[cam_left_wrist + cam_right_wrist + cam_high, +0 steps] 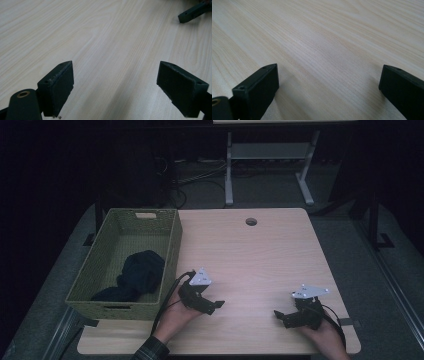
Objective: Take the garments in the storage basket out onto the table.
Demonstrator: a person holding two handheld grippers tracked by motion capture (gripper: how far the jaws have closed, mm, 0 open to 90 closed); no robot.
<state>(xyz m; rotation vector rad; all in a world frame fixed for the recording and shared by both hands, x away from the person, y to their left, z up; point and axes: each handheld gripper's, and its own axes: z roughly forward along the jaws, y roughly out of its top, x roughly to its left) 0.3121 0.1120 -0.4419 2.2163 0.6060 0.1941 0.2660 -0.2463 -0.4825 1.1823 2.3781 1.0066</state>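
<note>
Dark blue cloth lying bunched inside green woven basket at left of wooden table, left gripper just beside basket, jaws spread and empty, right gripper near front edge, jaws also spread, holding nothing

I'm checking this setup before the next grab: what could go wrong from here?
Both the left gripper and the right gripper sit open and low over the table, so a jaw could scrape the wood. The dark cloth lies deep in the basket; reaching in, the left gripper might catch the rim.
</note>
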